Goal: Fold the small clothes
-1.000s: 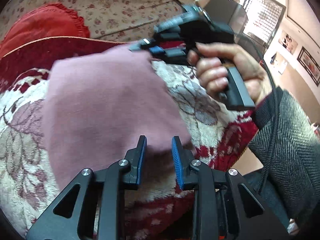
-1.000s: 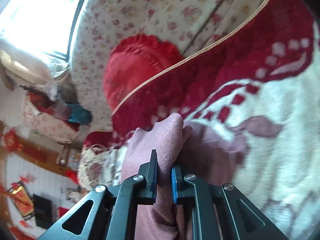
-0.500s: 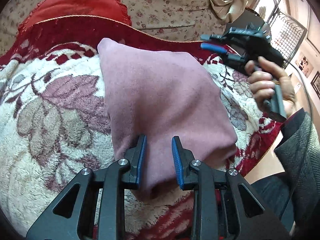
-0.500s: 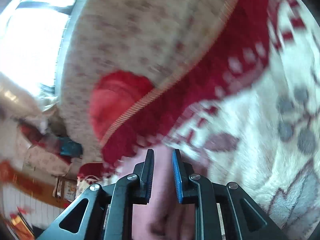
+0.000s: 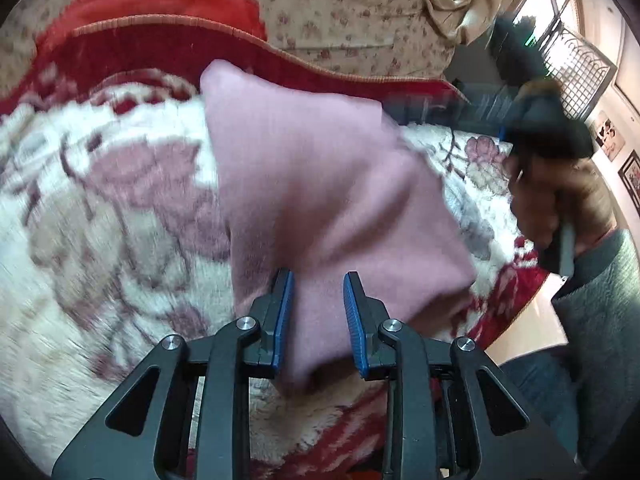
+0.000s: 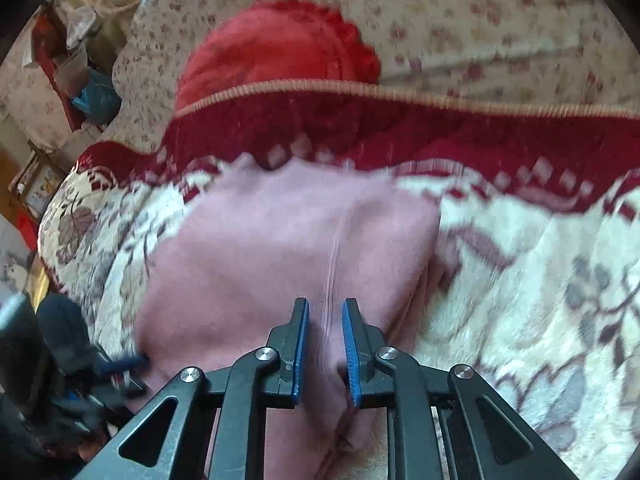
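Note:
A pink cloth [image 5: 320,200] lies folded on the plush floral blanket [image 5: 100,220]. My left gripper [image 5: 318,280] is open, its blue pads over the cloth's near edge with cloth between them. My right gripper [image 6: 325,308] is also open, hovering over the cloth [image 6: 280,248] on its side, a seam running between the pads. The right gripper shows blurred in the left wrist view [image 5: 540,120], held off the cloth's far right. The left gripper shows blurred at the lower left of the right wrist view [image 6: 100,368].
A red cushion [image 6: 280,44] and a floral sofa back [image 5: 340,8] lie behind the blanket. The blanket's dark red border [image 6: 440,128] runs along the far side. A window [image 5: 576,52] and cluttered shelves [image 6: 68,60] are beyond.
My right gripper let go of the cloth corner, opened and swung round to face the cloth. The cloth dropped flat onto the blanket. My left gripper stayed open at the near edge.

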A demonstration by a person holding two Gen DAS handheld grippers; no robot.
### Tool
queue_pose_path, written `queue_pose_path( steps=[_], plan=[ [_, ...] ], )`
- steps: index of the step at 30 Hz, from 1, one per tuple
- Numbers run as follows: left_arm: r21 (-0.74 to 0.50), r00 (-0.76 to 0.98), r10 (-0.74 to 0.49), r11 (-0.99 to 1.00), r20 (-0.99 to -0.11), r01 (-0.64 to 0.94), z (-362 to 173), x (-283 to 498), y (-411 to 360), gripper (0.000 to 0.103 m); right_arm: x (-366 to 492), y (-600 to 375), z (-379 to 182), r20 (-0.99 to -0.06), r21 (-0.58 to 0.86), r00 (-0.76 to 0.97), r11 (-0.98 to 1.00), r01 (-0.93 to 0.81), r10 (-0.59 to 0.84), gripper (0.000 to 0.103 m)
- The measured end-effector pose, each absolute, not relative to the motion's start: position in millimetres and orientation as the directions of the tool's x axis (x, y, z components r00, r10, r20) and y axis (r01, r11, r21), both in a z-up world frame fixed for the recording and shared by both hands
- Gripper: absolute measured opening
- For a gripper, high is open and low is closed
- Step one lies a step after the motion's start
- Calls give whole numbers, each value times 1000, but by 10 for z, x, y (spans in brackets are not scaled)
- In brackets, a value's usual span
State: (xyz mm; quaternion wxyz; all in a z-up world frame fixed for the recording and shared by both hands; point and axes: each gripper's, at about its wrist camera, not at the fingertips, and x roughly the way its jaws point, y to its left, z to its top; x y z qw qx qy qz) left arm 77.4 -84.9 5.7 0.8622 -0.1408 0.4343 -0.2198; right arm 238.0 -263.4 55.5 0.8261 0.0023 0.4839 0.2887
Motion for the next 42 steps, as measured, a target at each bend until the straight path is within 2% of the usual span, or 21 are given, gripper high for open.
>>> queue_pose_path(
  steps=[3, 5, 8, 11, 12, 16, 20, 21, 24, 26, 32, 36, 39, 42],
  plan=[
    [-438, 531, -507, 860, -679, 261, 54, 756, -844, 25, 2425, -2397, 716, -703, 391, 359, 755, -527, 614, 16],
    [-440, 532, -508, 859, -677, 261, 51, 749, -840, 25, 2510, -2061, 749, -686, 385, 347, 724, -573, 640, 16],
    [-448, 535, -514, 855, -670, 261, 33, 729, -800, 25, 2758, -1569, 546, -740, 346, 313, 736, -582, 596, 16],
    [-457, 532, -523, 850, -666, 263, 21, 699, -762, 25, 2970, -1372, 33, -862, 275, 235, 804, -527, 449, 16],
    [-458, 534, -524, 849, -664, 264, -2, 652, -749, 25, 2999, -1398, 17, -840, 285, 268, 803, -523, 472, 16],
    [-481, 535, -538, 838, -651, 258, -35, 631, -694, 25, 3067, -1426, 90, -844, 289, 257, 802, -522, 471, 16],
    [-478, 537, -538, 838, -650, 261, -45, 601, -686, 25, 3167, -1413, 249, -805, 268, 364, 834, -482, 469, 19],
    [-479, 536, -539, 838, -650, 261, -51, 611, -679, 25, 3214, -1409, 225, -807, 272, 370, 846, -460, 461, 19],
    [-485, 530, -541, 836, -653, 255, -54, 627, -663, 25, 3318, -1204, -116, -897, 213, 269, 876, -432, 351, 21],
    [-487, 522, -541, 836, -659, 252, -40, 643, -658, 25, 3294, -1151, -45, -887, 167, 319, 877, -450, 333, 21],
    [-492, 509, -547, 833, -665, 253, 105, 766, -650, 25, 3021, -1673, 547, -800, 259, 413, 872, -415, 435, 21],
    [-495, 539, -541, 834, -646, 244, 282, 767, -568, 25, 2565, -2199, 729, -760, 270, 451, 858, -436, 468, 21],
    [-504, 544, -558, 823, -627, 264, 348, 757, -587, 41, 2156, -2406, 671, -768, 246, 405, 812, -530, 497, 21],
    [-506, 484, -566, 822, -667, 263, 168, 777, -709, 42, 1843, -2544, 402, -836, 136, 372, 808, -573, 404, 22]
  ],
)
